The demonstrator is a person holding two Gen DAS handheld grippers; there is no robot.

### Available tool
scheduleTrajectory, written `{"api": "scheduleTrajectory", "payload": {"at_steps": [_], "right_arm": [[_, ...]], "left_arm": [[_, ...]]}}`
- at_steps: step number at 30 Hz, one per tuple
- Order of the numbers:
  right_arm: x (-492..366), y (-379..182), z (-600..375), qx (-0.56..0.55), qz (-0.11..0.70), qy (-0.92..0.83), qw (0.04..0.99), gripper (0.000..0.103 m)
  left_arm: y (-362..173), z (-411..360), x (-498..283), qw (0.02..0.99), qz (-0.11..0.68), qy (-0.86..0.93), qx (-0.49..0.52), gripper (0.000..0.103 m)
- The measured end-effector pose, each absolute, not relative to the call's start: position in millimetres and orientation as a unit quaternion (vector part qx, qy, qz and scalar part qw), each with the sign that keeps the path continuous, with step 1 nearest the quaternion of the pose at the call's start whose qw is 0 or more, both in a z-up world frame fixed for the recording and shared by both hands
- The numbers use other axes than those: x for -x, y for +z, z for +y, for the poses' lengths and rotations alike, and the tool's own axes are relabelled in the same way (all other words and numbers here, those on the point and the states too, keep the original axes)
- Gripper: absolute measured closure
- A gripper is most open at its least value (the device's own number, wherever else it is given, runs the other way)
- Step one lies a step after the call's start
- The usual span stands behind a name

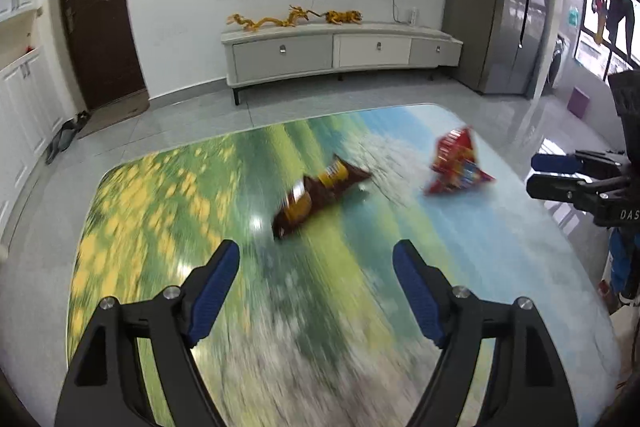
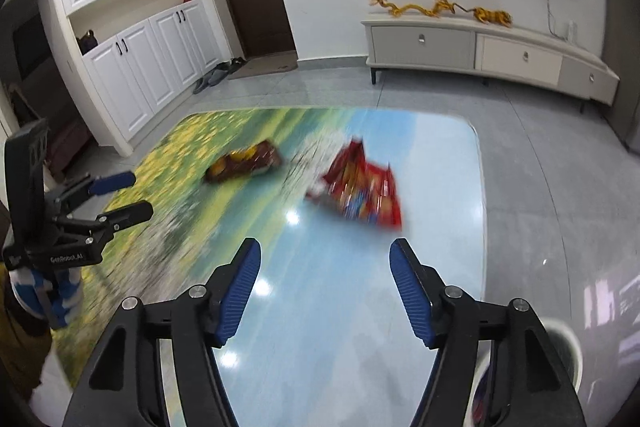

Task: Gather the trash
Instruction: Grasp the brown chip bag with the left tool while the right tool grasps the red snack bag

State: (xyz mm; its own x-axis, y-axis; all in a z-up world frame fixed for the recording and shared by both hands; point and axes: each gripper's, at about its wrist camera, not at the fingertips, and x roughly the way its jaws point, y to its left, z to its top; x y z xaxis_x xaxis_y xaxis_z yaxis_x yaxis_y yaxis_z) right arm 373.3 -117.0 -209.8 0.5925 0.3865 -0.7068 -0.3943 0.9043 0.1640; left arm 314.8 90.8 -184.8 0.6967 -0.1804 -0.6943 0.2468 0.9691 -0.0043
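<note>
Two snack wrappers lie on the desk (image 1: 168, 211), whose glossy top is printed with a landscape of yellow flowers, green meadow and blue sky. The brown wrapper (image 1: 316, 199) rests near the middle of the top, over the green part; the red wrapper (image 1: 456, 167) lies well apart from it, toward the far right corner, over the blue part. Both are crumpled and blurred, so their print cannot be read.

The left gripper (image 1: 316, 287) hangs above the near part of the desk with its jaws spread wide and nothing between the blue pads (image 1: 216, 291); the brown wrapper lies just beyond its fingertips, untouched. The right gripper (image 2: 325, 285) is likewise released and empty, its jaws apart over the blue part of the top, with the red wrapper (image 2: 360, 187) just ahead of it and not in contact.

At the lower right of the right wrist view, a white bin (image 2: 568, 343) stands on the floor (image 2: 540, 167) beside the desk's edge, mostly hidden behind the gripper's finger; something coloured shows inside it, but what it is cannot be told
</note>
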Motion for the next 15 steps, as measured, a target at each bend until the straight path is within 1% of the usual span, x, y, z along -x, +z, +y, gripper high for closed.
{"api": "scheduleTrajectory", "payload": {"at_steps": [5,10,11,12,13,14,15], "right_arm": [[-431.7,-229.5,-102.6,0.006,0.394,0.225,0.891,0.036],[-458.3,-245.7,-94.7,0.002,0.397,0.230,0.889,0.036],[-460.9,-248.6,-94.3,0.001,0.400,0.226,0.888,0.039],[-461.7,-251.0,-95.0,-0.002,0.402,0.226,0.887,0.046],[-461.2,-254.9,-96.5,-0.010,0.408,0.231,0.883,0.063],[-458.9,-257.9,-97.7,-0.010,0.411,0.230,0.882,0.075],[-455.2,-259.2,-99.1,-0.011,0.412,0.232,0.881,0.080]], "left_arm": [[-204.9,82.6,-377.5,0.911,0.386,-0.140,-0.047,0.025],[-222.2,72.7,-404.7,0.905,0.395,-0.148,-0.055,0.025],[-225.6,70.1,-406.5,0.902,0.400,-0.150,-0.058,0.026],[-228.2,68.3,-406.3,0.901,0.402,-0.150,-0.060,0.026],[-231.5,65.1,-406.1,0.899,0.407,-0.147,-0.068,0.038],[-231.9,63.6,-405.5,0.898,0.407,-0.149,-0.071,0.052],[-232.3,63.1,-403.8,0.897,0.410,-0.151,-0.068,0.056]]}}
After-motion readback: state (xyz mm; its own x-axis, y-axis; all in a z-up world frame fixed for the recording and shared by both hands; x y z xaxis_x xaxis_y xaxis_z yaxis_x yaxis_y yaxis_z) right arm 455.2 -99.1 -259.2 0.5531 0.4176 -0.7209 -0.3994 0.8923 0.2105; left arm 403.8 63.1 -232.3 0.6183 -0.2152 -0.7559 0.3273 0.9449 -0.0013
